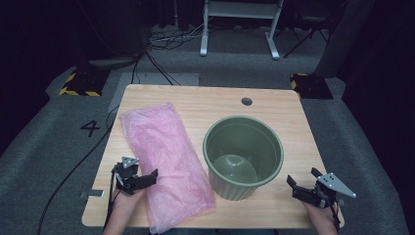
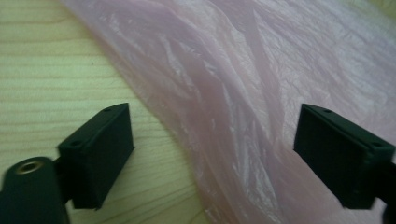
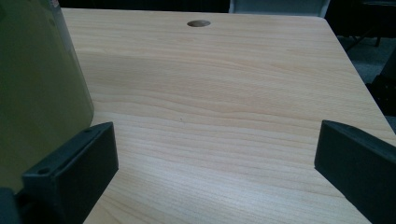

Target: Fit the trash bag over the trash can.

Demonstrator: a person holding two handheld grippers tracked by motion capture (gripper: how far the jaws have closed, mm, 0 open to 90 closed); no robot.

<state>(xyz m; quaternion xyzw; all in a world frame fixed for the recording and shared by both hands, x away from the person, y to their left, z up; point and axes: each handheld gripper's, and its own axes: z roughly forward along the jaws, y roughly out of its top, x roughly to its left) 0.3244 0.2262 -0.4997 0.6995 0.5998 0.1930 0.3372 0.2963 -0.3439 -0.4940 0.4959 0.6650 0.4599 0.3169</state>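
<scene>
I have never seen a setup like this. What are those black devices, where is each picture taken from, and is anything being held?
A person holds a hand-held two-jaw gripper in each hand. The high view looks down on a light wooden table; the other two pictures look along each gripper's own jaws. On the table lie a crinkled pink plastic bag and a ribbed green plastic bucket. The left gripper straddles the bag's edge, jaws apart, not gripping. The right gripper is open over bare wood beside the bucket. Nothing is held.
</scene>
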